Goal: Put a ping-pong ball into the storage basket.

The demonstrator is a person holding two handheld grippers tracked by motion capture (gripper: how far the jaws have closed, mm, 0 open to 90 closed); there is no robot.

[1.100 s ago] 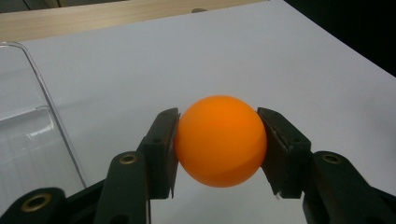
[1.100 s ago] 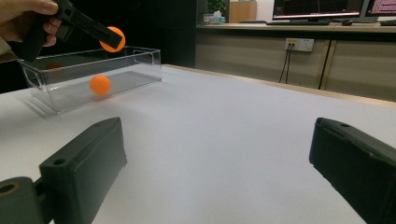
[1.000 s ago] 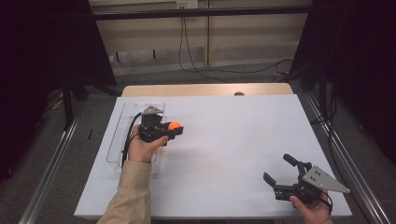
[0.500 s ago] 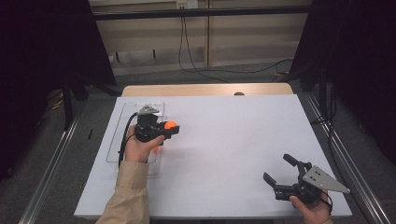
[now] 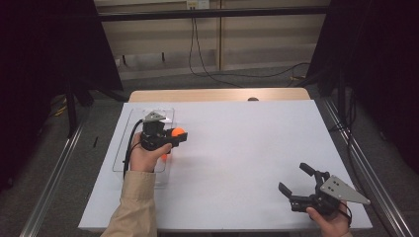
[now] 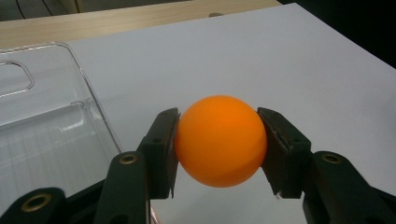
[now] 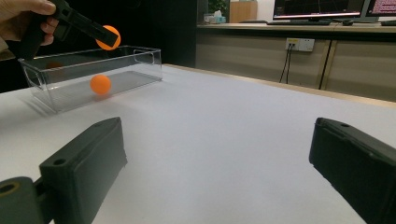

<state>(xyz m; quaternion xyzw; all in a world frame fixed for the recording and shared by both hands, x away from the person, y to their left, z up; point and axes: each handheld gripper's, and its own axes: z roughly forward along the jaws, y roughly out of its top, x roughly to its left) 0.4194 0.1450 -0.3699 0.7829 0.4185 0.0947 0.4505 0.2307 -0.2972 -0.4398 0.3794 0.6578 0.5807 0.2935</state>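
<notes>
A person is sitting at a white worktop [image 5: 237, 148], holding a two-jaw tool in each hand.

The left tool [image 5: 174, 138] is gripping an orange ball [image 6: 219, 140] between its two black jaws. In the left gripper view, the pads are pressing on the ball's opposite sides, and the ball is hanging clear of the white surface below it. From the high view, the held ball is sitting at the right edge of a clear plastic box [image 5: 129, 133], which is lying on the left part of the worktop. In the right gripper view, the held ball is hovering above the box's rim, close to its near long wall.

A second orange ball [image 7: 100, 84] is resting on the floor of the clear box, seen through its transparent wall.

The right tool [image 5: 296, 178] is resting low at the near right corner of the worktop, well apart from the box. Its jaws are standing wide apart with nothing between them, and they are pointing across the worktop towards the box.
</notes>
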